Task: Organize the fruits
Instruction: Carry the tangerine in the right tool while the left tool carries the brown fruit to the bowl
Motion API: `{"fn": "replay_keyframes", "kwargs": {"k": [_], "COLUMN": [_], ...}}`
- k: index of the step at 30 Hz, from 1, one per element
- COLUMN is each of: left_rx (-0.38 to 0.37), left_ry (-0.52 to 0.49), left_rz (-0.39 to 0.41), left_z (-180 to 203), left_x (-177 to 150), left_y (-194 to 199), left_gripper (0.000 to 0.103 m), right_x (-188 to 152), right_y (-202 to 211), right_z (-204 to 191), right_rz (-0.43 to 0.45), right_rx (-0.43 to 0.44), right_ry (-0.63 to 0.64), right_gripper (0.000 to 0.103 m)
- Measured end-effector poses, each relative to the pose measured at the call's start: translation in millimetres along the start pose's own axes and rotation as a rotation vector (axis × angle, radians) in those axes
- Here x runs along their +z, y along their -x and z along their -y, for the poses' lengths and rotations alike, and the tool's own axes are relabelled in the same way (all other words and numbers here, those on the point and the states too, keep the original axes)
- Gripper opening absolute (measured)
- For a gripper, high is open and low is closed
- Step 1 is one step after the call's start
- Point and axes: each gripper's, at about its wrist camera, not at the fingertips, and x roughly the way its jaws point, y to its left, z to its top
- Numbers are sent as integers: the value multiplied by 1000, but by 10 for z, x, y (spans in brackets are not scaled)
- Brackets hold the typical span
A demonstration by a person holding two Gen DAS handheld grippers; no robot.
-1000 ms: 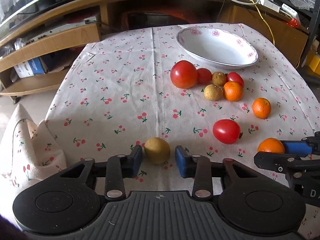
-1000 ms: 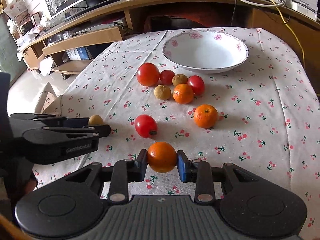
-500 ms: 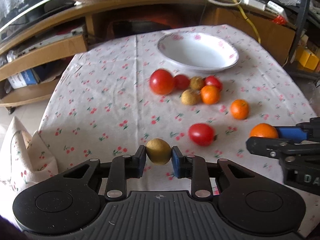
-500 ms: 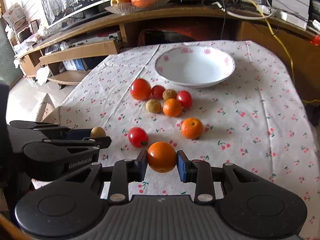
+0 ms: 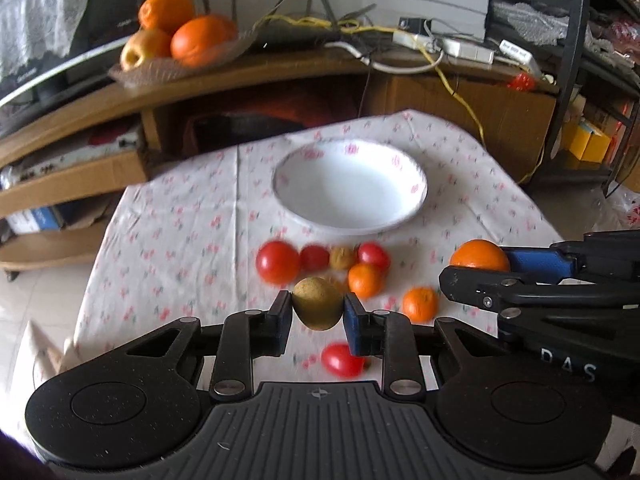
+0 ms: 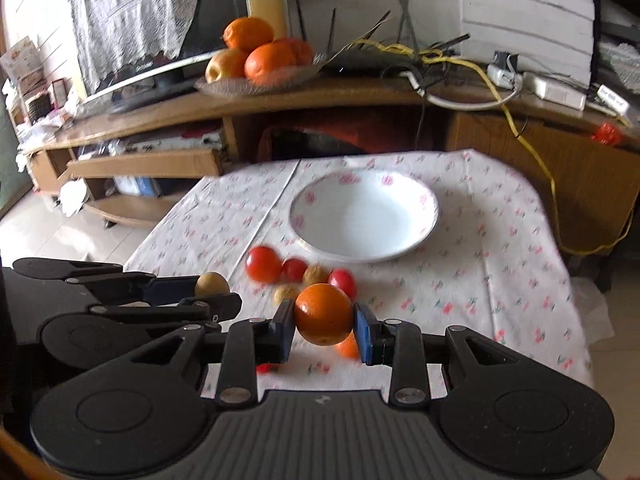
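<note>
Left gripper: tight on a small brown fruit, up over the table. Right gripper: tight on an orange, also up in the air. Both round, light, probably a bit squashy. Best held at the middle, gently. Bowl ahead, empty.

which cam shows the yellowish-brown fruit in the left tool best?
Left wrist: the yellowish-brown fruit sits centre, clamped in the left tool. Right wrist shows only its top behind the tool's fingers.
</note>
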Motion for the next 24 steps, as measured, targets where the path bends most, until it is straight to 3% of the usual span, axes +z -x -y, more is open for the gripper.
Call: {"fn": "replay_keyframes", "kwargs": {"k": [10, 24], "left_rx": [-62, -46], "left_ry": [36, 62], "left_rz": [-10, -86], "left_z": [-53, -141], "left_x": [474, 748], "left_y": [-435, -1113], "left_gripper": [35, 33], "right_x": [414, 641], "right_y": [-467, -1293], "right_z": [278, 532], "right_rz": [-43, -111], "right_rx": [-44, -59], "right_ry": [-49, -43], "right_gripper": [33, 33]}}
